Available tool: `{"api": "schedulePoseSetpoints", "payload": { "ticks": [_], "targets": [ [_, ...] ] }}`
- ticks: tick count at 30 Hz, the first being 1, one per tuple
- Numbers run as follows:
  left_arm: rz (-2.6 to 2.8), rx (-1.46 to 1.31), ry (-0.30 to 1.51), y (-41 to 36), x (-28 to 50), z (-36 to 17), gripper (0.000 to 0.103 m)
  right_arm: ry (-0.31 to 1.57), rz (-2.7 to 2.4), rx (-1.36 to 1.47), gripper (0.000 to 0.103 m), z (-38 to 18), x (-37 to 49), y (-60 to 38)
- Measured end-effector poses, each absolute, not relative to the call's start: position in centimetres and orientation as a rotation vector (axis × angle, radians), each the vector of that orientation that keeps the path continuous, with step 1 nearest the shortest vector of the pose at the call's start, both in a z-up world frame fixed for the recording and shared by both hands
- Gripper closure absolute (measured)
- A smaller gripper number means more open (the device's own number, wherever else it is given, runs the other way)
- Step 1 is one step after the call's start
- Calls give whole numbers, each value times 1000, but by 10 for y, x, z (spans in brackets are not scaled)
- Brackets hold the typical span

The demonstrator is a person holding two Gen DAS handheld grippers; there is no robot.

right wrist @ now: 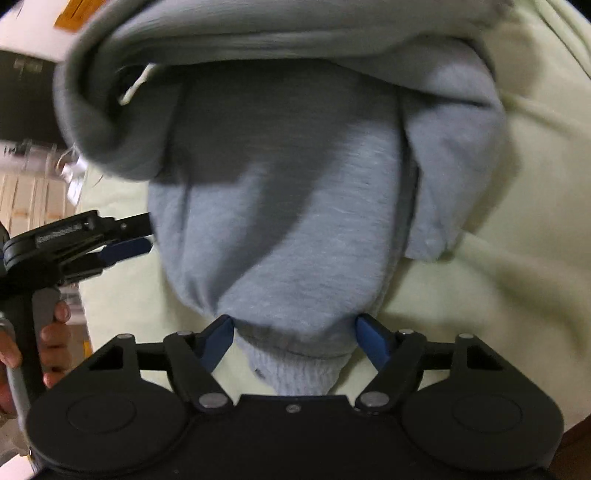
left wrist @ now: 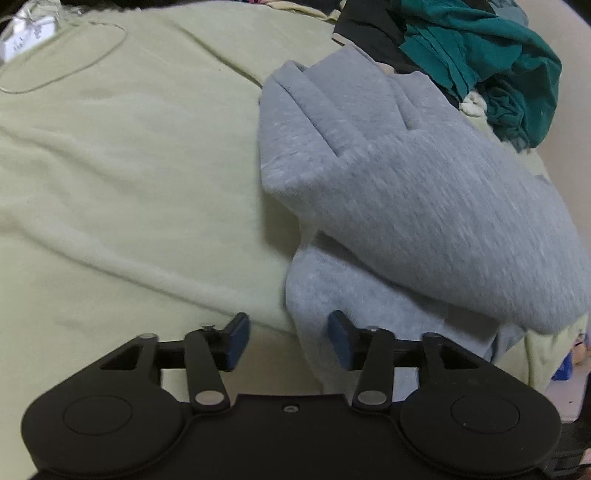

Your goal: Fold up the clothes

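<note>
A light grey sweatshirt lies bunched on a pale green blanket. My left gripper hangs open over the garment's near-left edge: its right pad is over grey fabric and its left pad over the blanket, neither pressing. In the right wrist view a grey sleeve runs down to a ribbed cuff between the blue pads of my right gripper. Both pads touch the gathered fabric just above the cuff. My left gripper also shows at the left there, beside the sleeve, held by a hand.
A heap of teal clothes and dark clothes sits behind the sweatshirt. A thin cord and a white tag lie on the blanket at the far left. The bed's edge runs beside my left gripper.
</note>
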State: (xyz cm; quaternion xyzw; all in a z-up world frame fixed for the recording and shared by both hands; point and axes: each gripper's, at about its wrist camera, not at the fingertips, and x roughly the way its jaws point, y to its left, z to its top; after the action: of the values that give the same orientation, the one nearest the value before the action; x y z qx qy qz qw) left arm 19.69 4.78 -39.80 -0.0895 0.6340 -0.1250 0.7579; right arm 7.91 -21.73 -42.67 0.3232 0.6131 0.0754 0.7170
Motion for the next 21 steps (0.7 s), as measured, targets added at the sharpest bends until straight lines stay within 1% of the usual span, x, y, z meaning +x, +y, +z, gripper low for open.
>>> {"api": "schedulePoseSetpoints", "payload": {
  "ticks": [1,2,4,5,6,7,8,9,10,13,17,21],
  "targets": [
    [-279,-210,1382,49,198,-400,40,1349,160,728,33,-430,76,-219],
    [-302,-238,1381,51,199,-403,42,1342,152,748,33,-433,73,-220],
    [-328,-219,1374,49,199,-402,50,1330,132,833,36,-440,65,-225],
    [-343,-210,1372,48,199,-402,60,1324,128,847,36,-440,63,-226],
    [-370,-202,1373,45,200,-400,73,1313,121,868,38,-438,60,-227],
    [-397,-194,1374,43,200,-398,81,1301,115,891,45,-436,58,-228],
    [-420,-187,1374,40,200,-397,86,1279,116,922,50,-433,56,-230],
    [-428,-178,1373,39,200,-396,93,1258,116,951,68,-430,54,-233],
    [-446,-158,1370,35,200,-393,93,1242,116,967,79,-426,52,-235],
    [-500,-94,1352,23,201,-385,96,1203,127,1010,84,-412,47,-243],
    [-520,-97,1331,17,201,-370,97,1104,124,1144,86,-387,39,-268],
    [-559,-154,1286,3,199,-337,98,995,128,1184,87,-339,37,-307]
  ]
}}
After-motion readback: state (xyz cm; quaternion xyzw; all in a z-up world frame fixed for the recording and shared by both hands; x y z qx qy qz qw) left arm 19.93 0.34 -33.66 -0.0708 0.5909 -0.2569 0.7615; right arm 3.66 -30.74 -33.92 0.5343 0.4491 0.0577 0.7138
